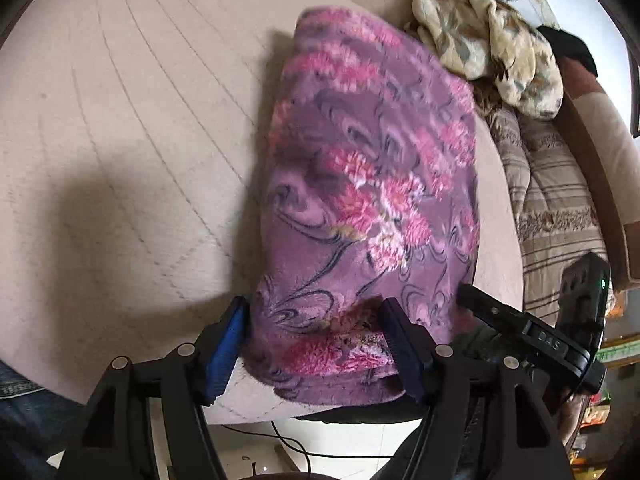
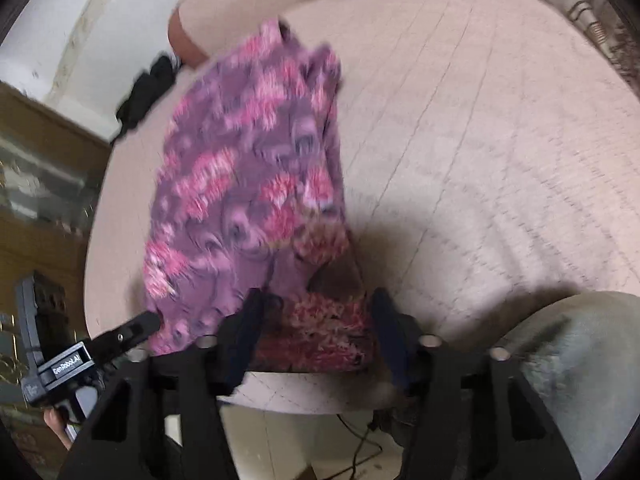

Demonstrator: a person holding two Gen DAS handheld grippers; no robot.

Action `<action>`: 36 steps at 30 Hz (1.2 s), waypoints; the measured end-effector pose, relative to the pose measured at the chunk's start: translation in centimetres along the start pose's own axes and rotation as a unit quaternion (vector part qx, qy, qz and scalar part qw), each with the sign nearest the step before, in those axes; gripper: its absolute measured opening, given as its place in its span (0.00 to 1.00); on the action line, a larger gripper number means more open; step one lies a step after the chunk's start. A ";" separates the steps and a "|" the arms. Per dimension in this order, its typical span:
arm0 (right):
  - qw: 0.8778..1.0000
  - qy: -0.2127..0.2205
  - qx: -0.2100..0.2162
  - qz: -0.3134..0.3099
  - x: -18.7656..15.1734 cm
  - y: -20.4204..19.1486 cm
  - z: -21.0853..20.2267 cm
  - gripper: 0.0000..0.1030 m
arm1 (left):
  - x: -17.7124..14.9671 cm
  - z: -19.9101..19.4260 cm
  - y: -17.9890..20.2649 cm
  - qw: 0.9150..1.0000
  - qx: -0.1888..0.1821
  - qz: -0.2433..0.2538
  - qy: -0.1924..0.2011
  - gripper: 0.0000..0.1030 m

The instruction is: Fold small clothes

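Note:
A purple fleece garment with pink flowers (image 1: 368, 184) lies folded lengthwise on the pale quilted mattress (image 1: 132, 152); it also shows in the right wrist view (image 2: 248, 184). My left gripper (image 1: 316, 344) is open, its blue-padded fingers (image 1: 226, 352) on either side of the garment's near end at the mattress edge. My right gripper (image 2: 316, 332) is open too, its fingers on either side of the near folded end. Each gripper's tip shows in the other's view, at the right edge of the left wrist view (image 1: 520, 328) and at the lower left of the right wrist view (image 2: 120, 336).
A cream patterned cloth (image 1: 488, 36) is heaped at the far right on a striped quilt (image 1: 560, 184). A black item (image 2: 148, 92) lies at the mattress's left edge. Cables run on the tiled floor (image 1: 304, 448) below the near edge.

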State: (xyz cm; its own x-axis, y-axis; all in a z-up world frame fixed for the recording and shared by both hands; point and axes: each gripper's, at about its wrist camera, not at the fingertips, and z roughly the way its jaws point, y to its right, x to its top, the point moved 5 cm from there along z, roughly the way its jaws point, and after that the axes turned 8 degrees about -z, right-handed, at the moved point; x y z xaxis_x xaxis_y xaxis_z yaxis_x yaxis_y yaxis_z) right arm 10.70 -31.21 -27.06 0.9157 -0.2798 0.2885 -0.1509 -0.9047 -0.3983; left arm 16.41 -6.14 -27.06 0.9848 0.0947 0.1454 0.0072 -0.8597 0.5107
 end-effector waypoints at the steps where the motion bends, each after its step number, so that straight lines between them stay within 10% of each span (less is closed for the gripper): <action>1: 1.000 -0.012 -0.002 0.000 -0.1 0.2 0.4 0.46 | 0.0 0.0 0.2 1.000 0.003 0.004 0.008 0.55; 4: 1.000 -0.019 0.008 -0.004 -0.5 0.2 0.6 0.42 | -0.2 -0.6 0.4 1.000 0.007 0.013 0.015 0.13; 7: 0.999 -0.007 0.035 -0.012 -0.9 -0.6 -0.2 0.15 | -0.6 -3.9 1.7 0.998 -0.020 0.029 0.050 0.11; 11: 0.999 -0.023 0.031 -0.003 -1.4 -0.2 0.4 0.14 | -1.1 -3.3 1.3 0.998 0.016 0.047 0.042 0.11; 13: 0.999 -0.043 0.032 0.012 -1.2 0.0 1.3 0.41 | -0.9 -1.2 -0.4 0.997 0.061 0.040 0.028 0.21; 17: 0.999 -0.001 0.043 0.003 -0.6 -0.7 -0.8 0.49 | -0.9 -3.6 -0.5 0.998 0.017 0.034 0.039 0.33; 20: 0.996 0.044 0.071 -0.019 1.1 -2.0 -3.0 0.60 | 0.2 -6.8 0.2 0.996 0.009 0.047 0.079 0.64; 33: 0.987 0.094 0.127 -0.020 20.2 -2.6 0.9 0.58 | 16.5 -2.5 1.6 0.997 -0.001 -0.015 0.077 0.70; 36: 0.990 0.074 0.119 -0.016 19.8 -1.8 3.9 0.22 | 18.6 0.8 1.3 0.997 -0.023 -0.043 0.052 0.70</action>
State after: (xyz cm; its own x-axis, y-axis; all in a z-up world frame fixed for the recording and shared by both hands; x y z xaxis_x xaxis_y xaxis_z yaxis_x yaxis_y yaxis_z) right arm 30.56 -33.93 -24.00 0.8517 -0.3114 0.4215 -0.0137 -0.8173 -0.5761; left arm 34.84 -5.91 -24.37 0.9578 0.2207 0.1842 0.0809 -0.8219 0.5639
